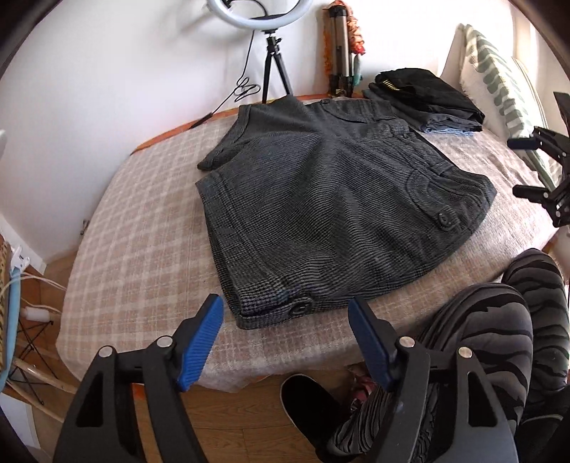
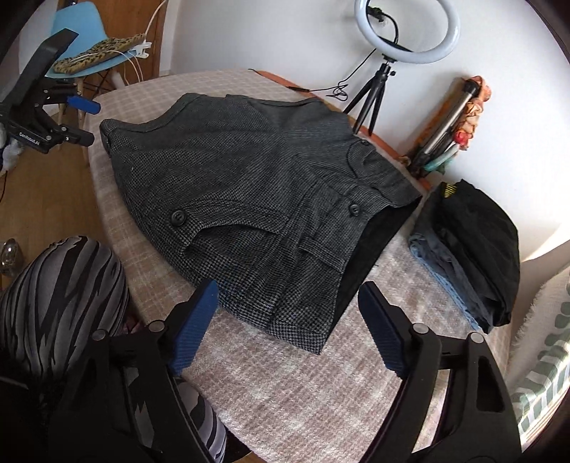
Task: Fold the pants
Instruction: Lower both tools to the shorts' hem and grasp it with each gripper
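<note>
The grey checked pants (image 1: 331, 199) lay flat in the middle of the left wrist view, on a round table (image 1: 142, 228) covered with a beige plaid cloth. In the right wrist view the pants (image 2: 249, 199) filled the centre of the frame, with the open waist and its dark lining turned to the lower right. Black buttons were visible on the pocket flaps.

The left tool (image 1: 286, 342) was at the bottom centre of its own frame, with its blue pads spread wide and nothing between them. It hung just above the near edge of the pants; I cannot tell if it touched the fabric. The same tool (image 2: 76, 119) appeared at the left edge of the right wrist view, away from the pants.

The right tool (image 2: 288, 327) was at the bottom centre of its frame, also wide and holding nothing, over the near corner of the pants. It was seen too at the right edge of the left wrist view (image 1: 527, 167).

A stack of folded dark clothes (image 2: 473, 249) lay at the right of the frame, beside the pants but apart from them. A ring light (image 2: 408, 30) on a tripod stood at the upper right, near the wall.
</note>
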Action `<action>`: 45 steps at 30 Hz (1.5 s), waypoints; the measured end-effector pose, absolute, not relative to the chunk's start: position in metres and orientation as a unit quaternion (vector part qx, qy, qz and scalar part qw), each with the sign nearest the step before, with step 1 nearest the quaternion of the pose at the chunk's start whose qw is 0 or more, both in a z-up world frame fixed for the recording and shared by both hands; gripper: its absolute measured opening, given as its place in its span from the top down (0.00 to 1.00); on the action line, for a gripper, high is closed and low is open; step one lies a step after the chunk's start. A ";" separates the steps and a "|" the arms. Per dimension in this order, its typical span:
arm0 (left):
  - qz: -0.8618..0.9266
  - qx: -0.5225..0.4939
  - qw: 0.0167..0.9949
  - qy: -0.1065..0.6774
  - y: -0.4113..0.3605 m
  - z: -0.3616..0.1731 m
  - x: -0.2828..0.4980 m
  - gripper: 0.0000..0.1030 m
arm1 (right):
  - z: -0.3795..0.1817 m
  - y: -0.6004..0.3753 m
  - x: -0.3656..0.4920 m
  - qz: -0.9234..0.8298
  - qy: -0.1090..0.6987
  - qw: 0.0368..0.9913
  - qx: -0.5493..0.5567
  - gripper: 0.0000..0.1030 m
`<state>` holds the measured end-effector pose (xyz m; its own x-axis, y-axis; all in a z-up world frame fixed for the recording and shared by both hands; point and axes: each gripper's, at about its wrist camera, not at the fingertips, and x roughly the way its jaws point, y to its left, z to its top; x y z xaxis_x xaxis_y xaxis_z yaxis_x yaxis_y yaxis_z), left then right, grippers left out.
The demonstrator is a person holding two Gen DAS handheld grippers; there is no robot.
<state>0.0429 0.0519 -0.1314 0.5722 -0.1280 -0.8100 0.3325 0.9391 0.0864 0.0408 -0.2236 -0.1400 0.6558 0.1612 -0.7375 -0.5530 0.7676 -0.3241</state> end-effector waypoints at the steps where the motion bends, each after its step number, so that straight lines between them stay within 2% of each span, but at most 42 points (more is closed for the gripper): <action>1: -0.129 0.110 0.877 0.449 0.055 -0.135 0.045 0.31 | -0.144 -0.221 0.046 0.213 0.368 0.864 -0.271 0.24; 7: -0.137 0.088 0.866 0.473 0.061 -0.151 0.054 0.31 | -0.170 -0.205 0.067 0.252 0.408 0.824 -0.303 0.33; 9: -0.138 0.085 0.864 0.477 0.061 -0.154 0.058 0.36 | -0.178 -0.201 0.075 0.261 0.422 0.812 -0.308 0.39; 10: -0.139 0.082 0.862 0.480 0.062 -0.156 0.060 0.42 | -0.182 -0.199 0.078 0.265 0.429 0.806 -0.311 0.39; 13: -0.143 0.075 0.859 0.485 0.064 -0.159 0.064 0.46 | -0.192 -0.192 0.081 0.274 0.434 0.794 -0.325 0.39; 19: -0.144 0.095 0.859 0.483 0.067 -0.161 0.066 0.65 | -0.202 -0.183 0.082 0.282 0.433 0.785 -0.341 0.39; 24: -0.158 0.103 0.854 0.485 0.073 -0.165 0.065 0.66 | -0.196 -0.183 0.078 0.295 0.429 0.788 -0.328 0.39; 31: -0.165 0.122 0.849 0.487 0.065 -0.170 0.069 0.66 | -0.210 -0.174 0.073 0.290 0.428 0.774 -0.366 0.39; 32: -0.166 0.119 0.850 0.486 0.066 -0.169 0.070 0.72 | -0.212 -0.173 0.072 0.287 0.427 0.771 -0.375 0.39; 33: -0.170 0.111 0.850 0.486 0.069 -0.168 0.071 0.73 | -0.212 -0.173 0.069 0.286 0.422 0.772 -0.380 0.39; 34: -0.175 0.100 0.852 0.483 0.071 -0.165 0.071 0.79 | -0.212 -0.172 0.067 0.284 0.420 0.772 -0.384 0.42; 35: -0.181 0.089 0.853 0.481 0.074 -0.163 0.072 0.87 | -0.211 -0.171 0.066 0.282 0.418 0.772 -0.388 0.48; 36: -0.186 0.077 0.855 0.479 0.078 -0.160 0.072 0.87 | -0.210 -0.170 0.064 0.281 0.416 0.772 -0.390 0.51; 38: -0.189 0.063 0.857 0.475 0.083 -0.154 0.074 0.90 | -0.207 -0.169 0.062 0.271 0.408 0.778 -0.393 0.66; 39: -0.190 0.061 0.858 0.474 0.083 -0.152 0.074 0.90 | -0.205 -0.168 0.061 0.264 0.405 0.781 -0.395 0.69; 43: -0.194 0.070 0.862 0.464 0.079 -0.146 0.074 0.92 | -0.191 -0.171 0.063 0.252 0.400 0.802 -0.366 0.78; 45: -0.193 0.077 0.864 0.458 0.077 -0.142 0.075 0.93 | -0.182 -0.174 0.065 0.243 0.390 0.814 -0.356 0.80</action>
